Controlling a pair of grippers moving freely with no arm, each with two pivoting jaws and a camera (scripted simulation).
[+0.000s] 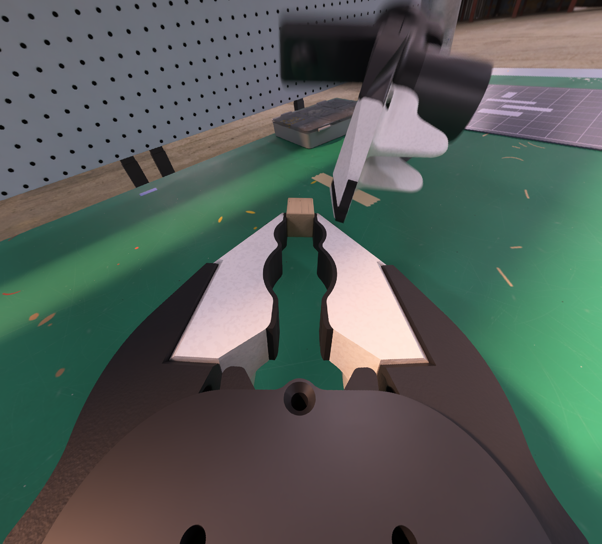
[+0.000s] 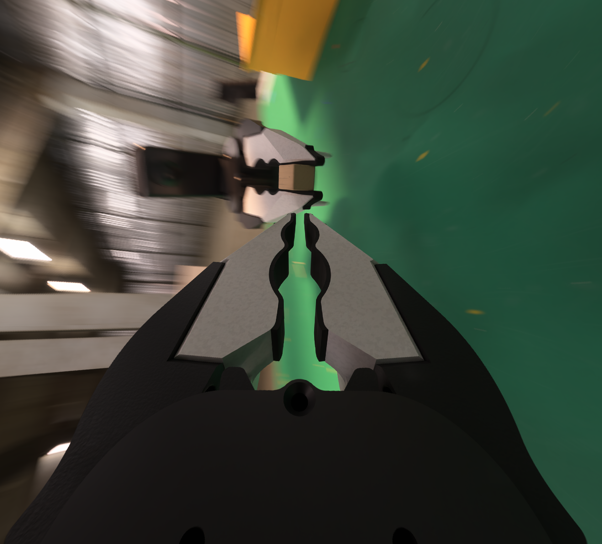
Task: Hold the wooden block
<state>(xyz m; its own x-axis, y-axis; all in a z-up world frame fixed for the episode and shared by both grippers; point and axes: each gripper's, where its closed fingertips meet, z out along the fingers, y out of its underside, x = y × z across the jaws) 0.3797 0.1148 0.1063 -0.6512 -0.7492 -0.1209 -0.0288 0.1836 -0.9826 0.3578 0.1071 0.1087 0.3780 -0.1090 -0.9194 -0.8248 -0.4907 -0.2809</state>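
Observation:
A small light wooden block sits between the fingertips of my left gripper, which is shut on it, low over the green mat. My right gripper hangs tilted, tips down, just right of the block and apart from it; it is blurred. In the right wrist view my right gripper is empty, with only a narrow gap between its fingers. Just beyond its tips is the left gripper clamped on the block.
A grey pegboard wall stands to the left. A grey lidded parts box sits at the back. A grey gridded cutting mat lies at the far right, a strip of tape behind the block. A yellow box shows in the right wrist view.

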